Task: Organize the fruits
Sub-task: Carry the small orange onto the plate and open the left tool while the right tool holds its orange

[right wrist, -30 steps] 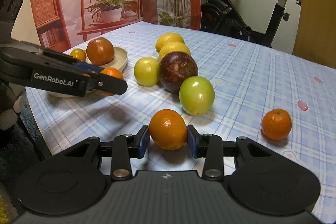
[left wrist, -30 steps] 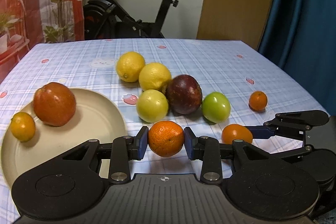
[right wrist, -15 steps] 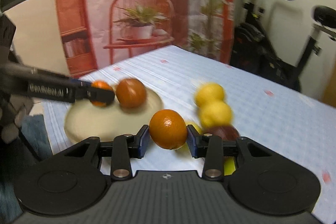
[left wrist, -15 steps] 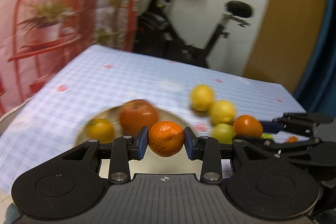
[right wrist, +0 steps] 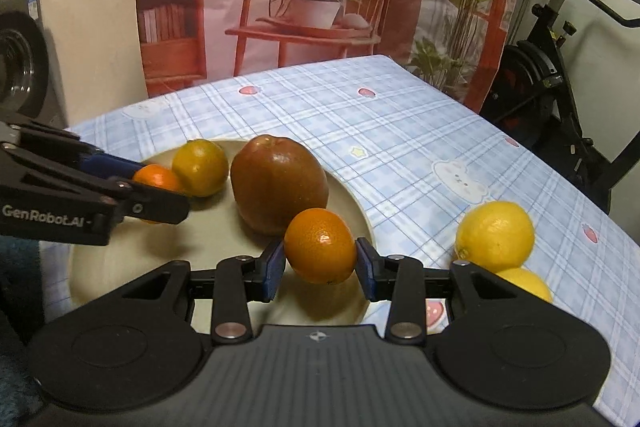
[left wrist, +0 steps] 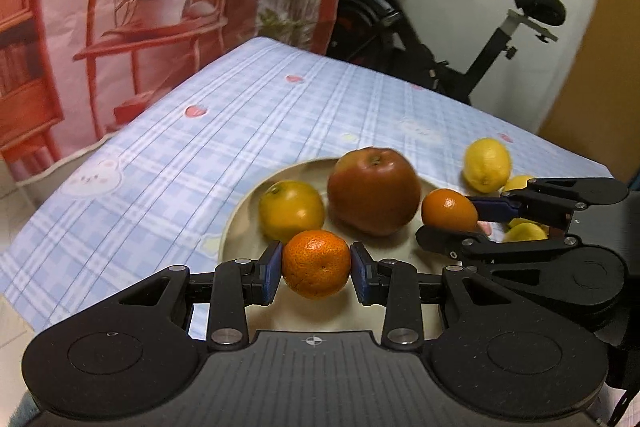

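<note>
My left gripper (left wrist: 316,263) is shut on a small bumpy mandarin (left wrist: 316,261) and holds it over the near part of a beige plate (left wrist: 248,205). My right gripper (right wrist: 320,263) is shut on a smooth orange (right wrist: 320,245) above the plate's (right wrist: 352,203) right side. On the plate lie a large red-brown apple (left wrist: 374,191) (right wrist: 278,183) and a yellow-orange citrus (left wrist: 290,209) (right wrist: 200,167). Seen from the left wrist view, the right gripper (left wrist: 460,223) comes in from the right with its orange (left wrist: 448,209). In the right wrist view the left gripper (right wrist: 160,193) enters from the left with its mandarin (right wrist: 156,179).
Yellow lemons (right wrist: 496,235) (left wrist: 486,165) lie on the blue checked tablecloth (left wrist: 240,115) to the right of the plate. An exercise bike (left wrist: 420,23) stands behind the table. The table's left edge (left wrist: 72,163) drops off beside a printed backdrop.
Both grippers swung left from the loose fruit group to above the plate, each carrying its fruit. The purple and green fruits have left the views.
</note>
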A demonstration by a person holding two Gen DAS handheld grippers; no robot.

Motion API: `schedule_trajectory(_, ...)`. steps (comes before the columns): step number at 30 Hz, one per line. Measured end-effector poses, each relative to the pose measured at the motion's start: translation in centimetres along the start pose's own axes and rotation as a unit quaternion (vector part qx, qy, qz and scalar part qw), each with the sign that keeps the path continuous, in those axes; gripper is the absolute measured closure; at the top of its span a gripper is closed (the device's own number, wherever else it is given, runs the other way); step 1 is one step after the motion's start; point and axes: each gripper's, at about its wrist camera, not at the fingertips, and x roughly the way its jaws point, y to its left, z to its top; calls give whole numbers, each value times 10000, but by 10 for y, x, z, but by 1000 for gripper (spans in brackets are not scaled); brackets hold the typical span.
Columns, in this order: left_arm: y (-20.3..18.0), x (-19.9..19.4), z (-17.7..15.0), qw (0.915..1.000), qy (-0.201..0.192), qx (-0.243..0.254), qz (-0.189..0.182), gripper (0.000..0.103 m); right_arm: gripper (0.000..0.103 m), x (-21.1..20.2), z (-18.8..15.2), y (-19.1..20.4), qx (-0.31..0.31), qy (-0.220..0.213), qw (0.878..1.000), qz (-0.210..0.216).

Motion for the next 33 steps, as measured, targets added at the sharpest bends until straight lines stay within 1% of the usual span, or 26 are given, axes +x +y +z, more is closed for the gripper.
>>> schedule_trajectory(3,2,1,-2,9999,45,-80,97,65,63,7,1,2,-116,38,9999,-79)
schedule_trajectory(8,4,0,-7,9993,103,-224,275,65,63,9,0,2,-129,33,9998,-126)
schedule_trajectory(16,4,1,-4,9987,-31,-198,463,65,63,9,0,8,-289,38,9992,-270)
schedule_trajectory(19,2,1,-3,9986,-45,-168,492,64,63,9,0,10,-318,32,9990,-316)
schedule_trajectory(20,2,1,-3,9991,-28,-158,394,64,63,8,0,9,-313,2,9990,-335)
schedule_trajectory(22,1,1,-3,9991,-38,-149,393,62,61,7,0,8,-292,-49,9990,-326)
schedule_trajectory(24,-1,0,-4,9992,-83,-83,386,49,60,4,0,7,-227,-108,9993,-285)
schedule_trajectory(27,-7,-5,-5,9986,-258,62,448,41,60,-4,-2,5,-100,-222,9993,-284)
schedule_trajectory(31,-17,-14,-7,9968,-563,254,514,41,60,-28,-12,2,285,-538,9976,-326)
schedule_trajectory(33,-20,-18,-7,9959,-701,320,472,41,60,-45,-22,1,560,-725,9951,-364)
